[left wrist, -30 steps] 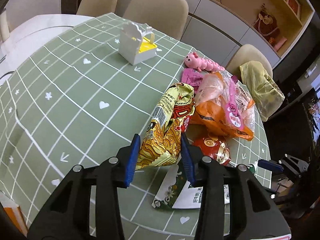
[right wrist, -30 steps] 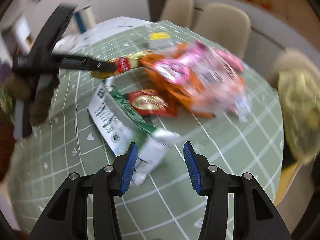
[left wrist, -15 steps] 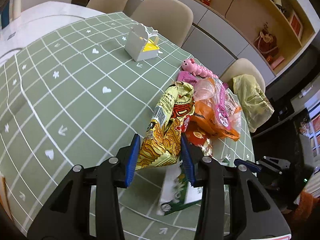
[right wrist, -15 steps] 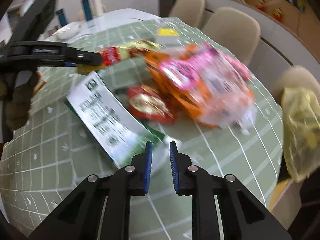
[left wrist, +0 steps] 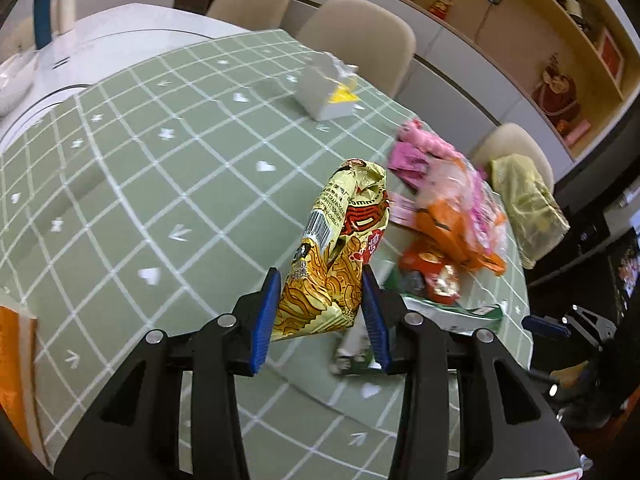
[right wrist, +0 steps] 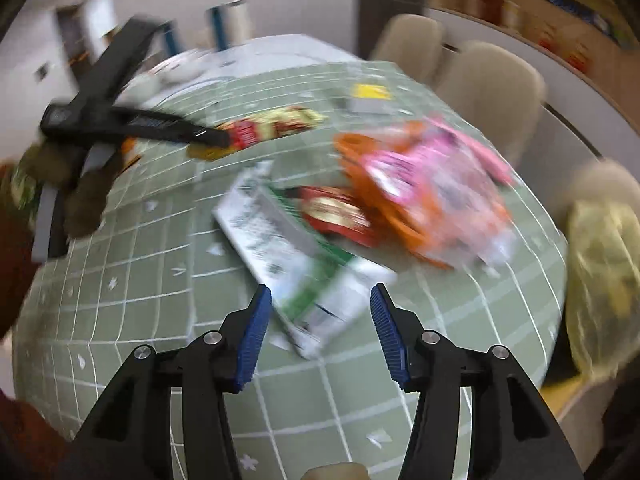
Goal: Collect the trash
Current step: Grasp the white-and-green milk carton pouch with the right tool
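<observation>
- Between the blue fingers of the left gripper, the yellow snack wrapper is pinched by its lower end and held off the desk, presumably so it can be carried away as trash.
- Just right of it, a green-and-white carton lies flat, its near end between the fingers of the right gripper; these have just been spreading and stand apart, not pressing it.
- Farther right, a red packet and an orange-and-pink bag crowd together, touching.
- A white box sits far off.
- Left of the pile the cloth is open; the right edge drops off close behind the bag.
</observation>
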`<state>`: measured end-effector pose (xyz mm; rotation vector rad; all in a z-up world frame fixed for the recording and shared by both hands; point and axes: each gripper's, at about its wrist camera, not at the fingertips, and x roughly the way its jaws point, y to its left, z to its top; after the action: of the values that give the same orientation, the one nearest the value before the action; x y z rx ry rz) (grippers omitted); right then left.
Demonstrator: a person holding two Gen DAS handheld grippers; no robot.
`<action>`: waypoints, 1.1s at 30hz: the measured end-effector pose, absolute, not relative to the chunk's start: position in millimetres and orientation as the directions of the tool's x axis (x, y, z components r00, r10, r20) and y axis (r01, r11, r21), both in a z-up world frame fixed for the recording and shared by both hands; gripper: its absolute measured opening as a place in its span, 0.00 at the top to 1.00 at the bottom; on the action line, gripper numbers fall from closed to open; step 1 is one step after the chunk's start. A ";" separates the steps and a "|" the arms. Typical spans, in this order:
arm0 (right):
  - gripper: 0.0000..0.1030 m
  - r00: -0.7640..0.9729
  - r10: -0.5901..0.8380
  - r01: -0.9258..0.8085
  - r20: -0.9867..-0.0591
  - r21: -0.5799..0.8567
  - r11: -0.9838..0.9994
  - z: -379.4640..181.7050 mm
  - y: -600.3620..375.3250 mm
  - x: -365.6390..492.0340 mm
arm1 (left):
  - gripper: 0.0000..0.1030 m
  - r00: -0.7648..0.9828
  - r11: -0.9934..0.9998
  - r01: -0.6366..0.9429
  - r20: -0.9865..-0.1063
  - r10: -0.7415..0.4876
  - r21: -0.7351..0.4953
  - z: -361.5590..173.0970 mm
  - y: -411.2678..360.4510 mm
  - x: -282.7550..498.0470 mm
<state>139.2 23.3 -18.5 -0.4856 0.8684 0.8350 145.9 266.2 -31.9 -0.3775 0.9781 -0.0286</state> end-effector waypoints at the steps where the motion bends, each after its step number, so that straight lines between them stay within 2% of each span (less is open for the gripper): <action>1: 0.53 0.383 0.428 -0.823 -0.819 -0.092 0.560 -19.9 35.2 135.2 | 0.63 0.564 0.935 -0.150 -0.805 -0.186 -0.321 -31.6 269.1 144.9; 5: 0.52 0.411 0.407 -0.871 -0.816 -0.220 0.439 -31.8 71.9 132.8 | 0.63 0.564 0.937 -0.162 -0.808 -0.170 -0.310 -31.4 278.3 143.1; 9: 0.48 0.310 0.400 -0.896 -0.862 -0.123 0.427 -39.5 86.8 155.9 | 0.63 0.567 0.932 -0.176 -0.807 -0.168 -0.318 -33.2 288.0 140.7; 12: 0.44 0.297 0.398 -0.914 -0.868 -0.137 0.383 -41.4 92.2 145.9 | 0.63 0.567 0.924 -0.189 -0.806 -0.173 -0.331 -36.4 293.3 138.7; 17: 0.45 0.396 0.288 -0.886 -0.872 -0.280 0.370 -66.9 88.9 129.0 | 0.63 0.559 0.915 -0.207 -0.809 -0.181 -0.348 -41.7 291.7 135.8; 21: 0.46 0.338 0.394 -0.849 -0.855 -0.097 0.520 -37.6 61.4 137.7 | 0.63 0.570 0.911 -0.199 -0.799 -0.193 -0.362 -34.9 281.9 126.7; 27: 0.49 0.363 0.482 -0.772 -0.798 0.032 0.635 8.3 15.2 137.6 | 0.63 0.613 0.899 -0.199 -0.765 -0.197 -0.390 -10.3 258.1 108.3; 28: 0.53 0.373 0.486 -0.758 -0.790 0.042 0.651 13.6 6.7 138.5 | 0.63 0.620 0.899 -0.197 -0.760 -0.194 -0.390 -4.3 251.6 105.3; 29: 0.79 0.387 0.487 -0.741 -0.783 0.050 0.670 18.7 -2.6 139.2 | 0.63 0.623 0.901 -0.194 -0.759 -0.192 -0.388 0.5 246.2 103.7; 30: 0.86 0.412 0.480 -0.713 -0.774 0.054 0.699 24.1 -13.8 142.8 | 0.63 0.627 0.906 -0.187 -0.756 -0.187 -0.379 8.1 236.7 101.1; 33: 0.86 0.422 0.522 -0.674 -0.741 0.129 0.728 35.0 -44.1 154.9 | 0.63 0.638 0.924 -0.166 -0.752 -0.165 -0.344 27.5 211.2 96.1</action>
<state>154.9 -44.1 35.0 -0.1988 0.8505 0.7549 96.1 211.2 27.5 -0.4048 0.8861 0.0002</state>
